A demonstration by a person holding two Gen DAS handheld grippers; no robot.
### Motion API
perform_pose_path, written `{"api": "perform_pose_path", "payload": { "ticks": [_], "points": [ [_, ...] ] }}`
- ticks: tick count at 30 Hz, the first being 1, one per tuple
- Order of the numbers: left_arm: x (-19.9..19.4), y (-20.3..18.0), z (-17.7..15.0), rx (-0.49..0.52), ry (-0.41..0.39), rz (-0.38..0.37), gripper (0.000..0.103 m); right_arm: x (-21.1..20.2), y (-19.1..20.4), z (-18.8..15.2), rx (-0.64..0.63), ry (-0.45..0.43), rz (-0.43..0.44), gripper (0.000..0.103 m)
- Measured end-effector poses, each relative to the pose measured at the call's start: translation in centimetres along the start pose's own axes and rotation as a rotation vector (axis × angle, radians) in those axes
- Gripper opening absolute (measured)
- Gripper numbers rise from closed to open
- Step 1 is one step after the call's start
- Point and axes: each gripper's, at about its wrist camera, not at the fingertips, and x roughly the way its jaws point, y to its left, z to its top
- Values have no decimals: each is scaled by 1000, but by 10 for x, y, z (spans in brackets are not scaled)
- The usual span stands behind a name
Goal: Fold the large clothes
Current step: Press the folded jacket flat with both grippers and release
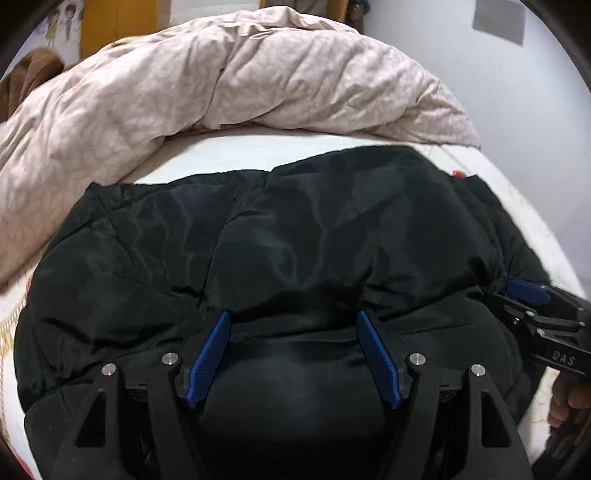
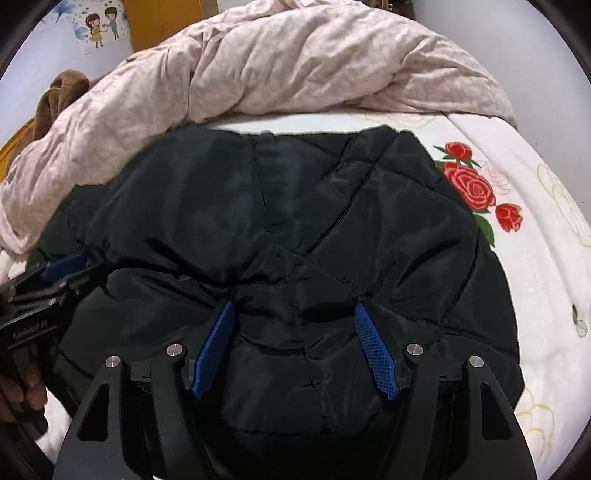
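A black padded jacket (image 1: 280,236) lies folded in a thick bundle on the bed; it also fills the right wrist view (image 2: 280,221). My left gripper (image 1: 293,325) is open, its blue pads (image 1: 210,358) astride the bundle's near edge, with black fabric bulging between them. My right gripper (image 2: 293,317) is open the same way, its blue pads (image 2: 375,354) set on the jacket's near fold. Each gripper shows in the other's view at the side: the right gripper (image 1: 524,291) and the left gripper (image 2: 64,267), both at the jacket's edge.
A crumpled beige duvet (image 1: 207,88) is heaped behind the jacket across the bed. The white sheet with red roses (image 2: 476,188) lies to the right. A brown garment (image 2: 59,99) sits far left by a yellow wooden frame (image 2: 162,18). A wall stands at the right.
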Motion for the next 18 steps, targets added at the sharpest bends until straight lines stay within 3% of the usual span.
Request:
{"api": "perform_pose_path", "payload": {
  "ticks": [5, 9, 11, 13, 15, 18],
  "points": [
    [6, 1, 9, -2, 15, -5, 73, -2, 2, 0, 8, 1, -24, 67],
    [-33, 21, 10, -35, -33, -51, 66, -38, -9, 5, 58, -75, -15, 67],
    [-58, 41, 3, -48, -96, -5, 66, -50, -21, 3, 80, -113, -38, 67],
    [-69, 68, -4, -82, -118, 59, 66, -42, -41, -4, 115, -81, -89, 67],
    [-63, 98, -13, -134, -84, 118, 66, -27, -58, -15, 139, -42, -134, 67],
    [-43, 126, -29, -195, -45, 113, 68, -11, -69, -27, 154, -24, -116, 67]
  ]
}}
